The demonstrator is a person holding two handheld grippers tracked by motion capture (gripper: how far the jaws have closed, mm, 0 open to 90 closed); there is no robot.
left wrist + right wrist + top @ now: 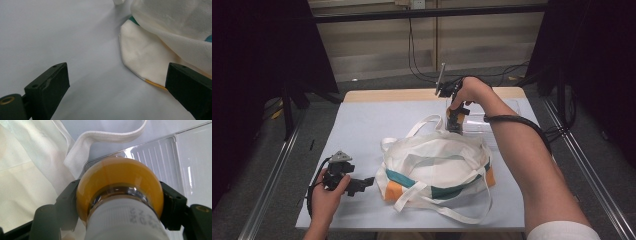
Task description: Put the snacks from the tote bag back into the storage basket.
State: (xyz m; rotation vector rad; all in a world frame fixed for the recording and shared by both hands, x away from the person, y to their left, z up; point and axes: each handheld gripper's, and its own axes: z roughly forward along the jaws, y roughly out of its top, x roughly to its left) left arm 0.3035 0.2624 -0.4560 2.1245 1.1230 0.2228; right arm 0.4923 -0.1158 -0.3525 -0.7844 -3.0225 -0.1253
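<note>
Clamped by its neck in your right gripper (120,202), the orange bottle (120,185) hangs at twelve o'clock of the tote bag (437,160), so lower it upright into what seems its mouth while your open left gripper (359,184) steadies the nine o'clock corner.

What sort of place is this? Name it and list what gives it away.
Probably a lab or recording workspace, not a home: a bare table under a plain sheet, black curtains at both sides, cables trailing over the floor, and metal floor rails beside the table.
</note>
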